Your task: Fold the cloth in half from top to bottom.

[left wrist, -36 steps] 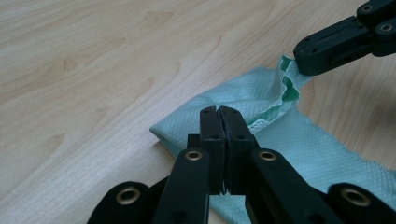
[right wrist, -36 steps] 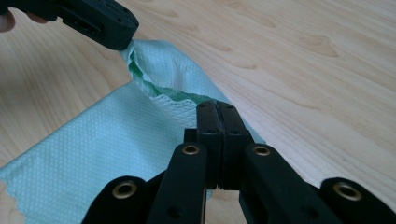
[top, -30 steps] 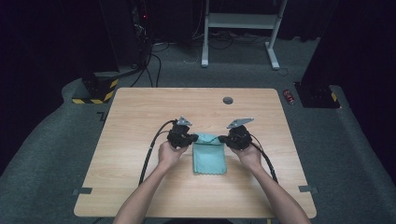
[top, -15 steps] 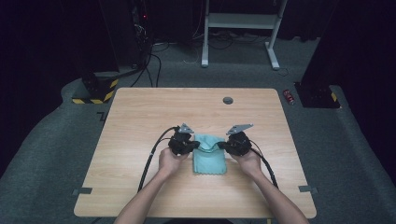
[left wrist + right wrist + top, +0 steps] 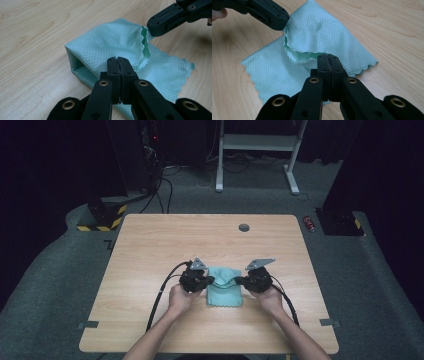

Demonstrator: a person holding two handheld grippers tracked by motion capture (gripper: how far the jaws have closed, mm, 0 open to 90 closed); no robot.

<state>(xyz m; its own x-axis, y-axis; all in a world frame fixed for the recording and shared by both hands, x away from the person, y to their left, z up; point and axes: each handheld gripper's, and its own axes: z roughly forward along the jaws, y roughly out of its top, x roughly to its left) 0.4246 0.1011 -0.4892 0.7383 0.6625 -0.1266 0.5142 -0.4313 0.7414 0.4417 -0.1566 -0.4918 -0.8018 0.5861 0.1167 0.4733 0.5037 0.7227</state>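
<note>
Drawn nearer the person since a second ago: both grippers and the far edge of the cloth, now doubled back over the lower half on the table. Left gripper clenched on one far corner, right gripper clenched on the other; jaws of each pressed together with teal fabric pinched at the tips, seen close in the left gripper view and the right gripper view. Held by the two corners, probably to keep the edge taut and level so the fold lands square on the near edge. Loose tunnel of fabric between upper and lower layers, fold not yet flat. Counted: one cloth, two grippers, two hands, one table, one dark round grommet well apart near the far edge.
</note>
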